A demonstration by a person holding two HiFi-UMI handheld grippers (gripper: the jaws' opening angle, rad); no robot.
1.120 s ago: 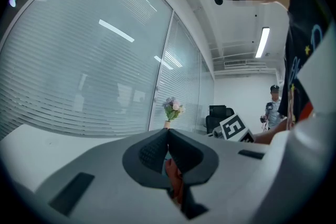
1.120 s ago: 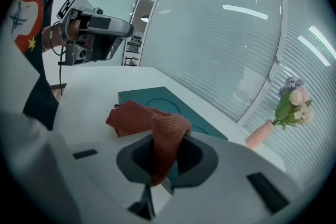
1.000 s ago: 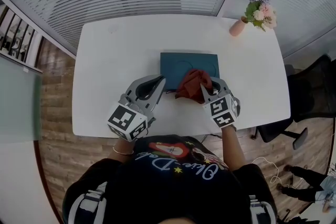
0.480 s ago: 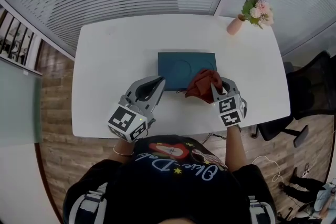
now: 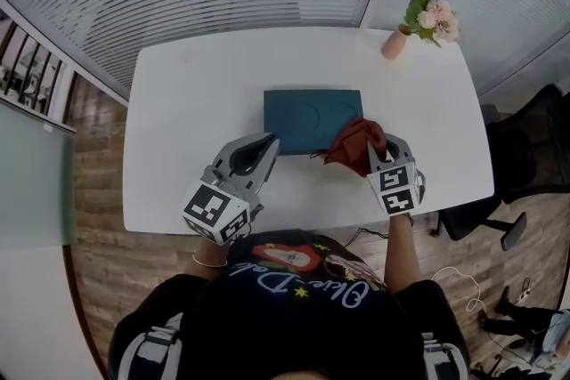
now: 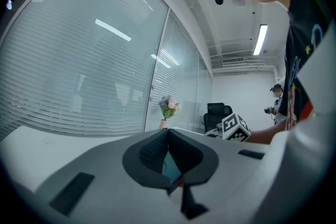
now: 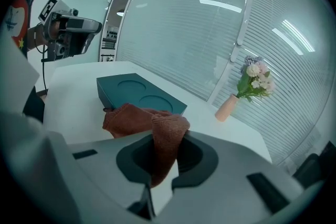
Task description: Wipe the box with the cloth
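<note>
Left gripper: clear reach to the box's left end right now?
Likely yes. The left gripper, shut and empty, sits right at the near-left corner of the box with nothing between. The cloth, clamped in the right gripper, hangs at the box's right end, out of the way.

Right claw (image 7: 167, 162) pinching rust cloth (image 7: 147, 126), teal box (image 7: 139, 93) beyond

Box: flat teal rectangular box (image 5: 312, 118) mid white table (image 5: 178, 93).
Cloth: rust-red knitted cloth (image 5: 354, 144) at box's near right corner, in right gripper (image 5: 374, 151).
Vase: pink flower vase (image 5: 394, 44) behind, far right.
Left gripper (image 5: 265, 141): before box's near left corner.
</note>
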